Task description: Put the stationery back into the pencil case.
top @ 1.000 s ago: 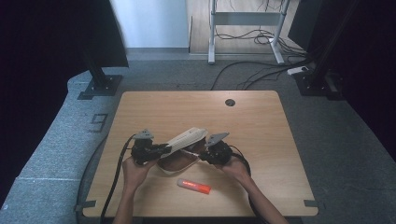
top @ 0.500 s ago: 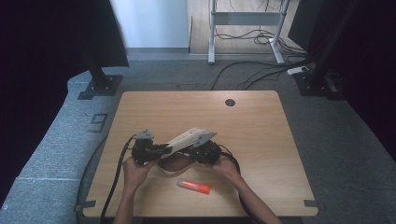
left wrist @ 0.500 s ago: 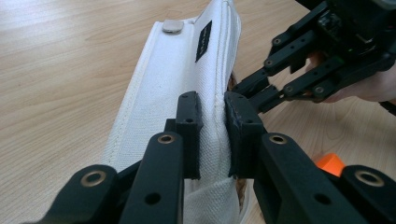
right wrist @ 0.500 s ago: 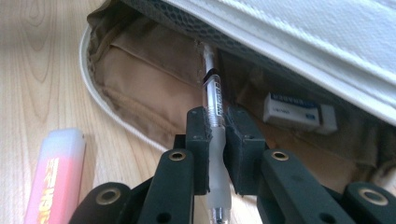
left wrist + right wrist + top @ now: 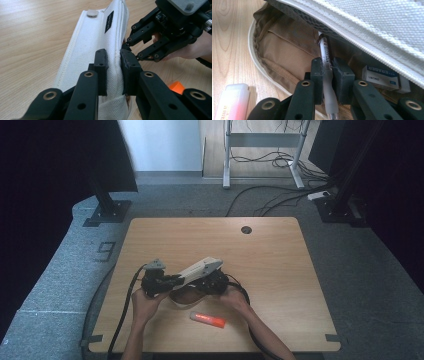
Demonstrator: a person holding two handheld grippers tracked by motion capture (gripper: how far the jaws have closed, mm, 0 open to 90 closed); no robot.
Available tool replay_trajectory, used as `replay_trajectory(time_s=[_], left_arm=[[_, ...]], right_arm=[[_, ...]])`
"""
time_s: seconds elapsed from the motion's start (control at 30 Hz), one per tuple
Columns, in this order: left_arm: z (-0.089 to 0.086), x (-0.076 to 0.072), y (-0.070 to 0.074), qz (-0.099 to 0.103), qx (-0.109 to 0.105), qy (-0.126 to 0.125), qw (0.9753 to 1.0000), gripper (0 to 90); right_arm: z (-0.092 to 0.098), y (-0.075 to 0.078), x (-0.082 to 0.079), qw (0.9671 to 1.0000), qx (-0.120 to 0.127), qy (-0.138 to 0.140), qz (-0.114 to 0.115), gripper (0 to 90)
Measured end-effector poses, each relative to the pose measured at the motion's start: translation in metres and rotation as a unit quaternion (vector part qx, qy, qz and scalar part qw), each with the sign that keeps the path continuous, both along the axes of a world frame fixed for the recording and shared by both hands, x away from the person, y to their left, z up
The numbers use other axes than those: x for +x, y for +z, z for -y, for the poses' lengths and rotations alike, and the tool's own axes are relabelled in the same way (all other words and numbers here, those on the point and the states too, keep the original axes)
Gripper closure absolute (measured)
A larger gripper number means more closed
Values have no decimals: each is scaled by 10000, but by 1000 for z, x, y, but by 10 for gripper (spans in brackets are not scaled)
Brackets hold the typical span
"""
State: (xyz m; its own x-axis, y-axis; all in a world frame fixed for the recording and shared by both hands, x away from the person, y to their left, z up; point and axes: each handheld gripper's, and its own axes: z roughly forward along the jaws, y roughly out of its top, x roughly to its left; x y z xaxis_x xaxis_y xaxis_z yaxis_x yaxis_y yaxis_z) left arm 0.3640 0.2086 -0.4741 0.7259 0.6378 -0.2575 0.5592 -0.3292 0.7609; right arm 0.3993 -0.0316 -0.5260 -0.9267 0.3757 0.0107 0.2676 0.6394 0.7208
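A white canvas pencil case (image 5: 200, 268) lies open on the wooden table (image 5: 280, 255). My left gripper (image 5: 113, 67) is shut on the edge of its raised lid (image 5: 100, 37), holding it up. My right gripper (image 5: 327, 75) is shut on a clear pen (image 5: 325, 57), with the pen's tip pointing into the case's tan lining (image 5: 284, 52). A white eraser (image 5: 384, 76) in a blue-lettered sleeve lies inside the case. In the left gripper view my right gripper (image 5: 160, 37) reaches in under the lid. In the high view both grippers (image 5: 157, 282) (image 5: 215, 282) meet at the case.
An orange and white glue stick (image 5: 208, 320) lies on the table near the front edge; its cap end (image 5: 232, 100) shows beside the case. A round cable hole (image 5: 246, 229) sits at the table's back. Cables trail off the front left.
My right gripper has moved left, under the raised lid and into the case. The left gripper has kept the lid up with little movement.
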Motion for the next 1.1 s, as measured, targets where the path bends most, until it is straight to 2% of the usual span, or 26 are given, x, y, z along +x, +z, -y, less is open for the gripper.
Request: replay_trajectory(time_s=[0.07,0.1,0.2,0.5,0.63,0.77,0.83,0.87,1.1], left_arm=[[0,0,0,-13,-10,-12,10000,767],[0,0,0,-15,-13,-19,10000,767],[0,0,0,-23,-8,-29,10000,767],[-1,0,0,-44,-7,-47,10000,767],[-1,1,-1,-55,-7,-55,10000,766],[-1,1,-1,-61,-9,-58,10000,766],[0,1,-1,-64,-10,-62,10000,765],[0,1,-1,-66,-6,-64,10000,765],[0,1,-1,-62,5,-73,10000,765]], right_arm=[[0,0,0,10000,5,-17,-6,762],[0,-1,0,9999,-83,-67,19,705],[3,-1,-1,9997,-178,-121,74,658],[23,3,-6,9994,-226,-223,111,625],[39,1,-10,9991,-279,-299,58,644],[45,-3,-11,9991,-282,-316,-21,679],[46,-5,-11,9991,-297,-286,-103,722],[46,-6,-11,9992,-324,-193,-117,777],[43,0,-9,9992,-353,-159,26,794]])
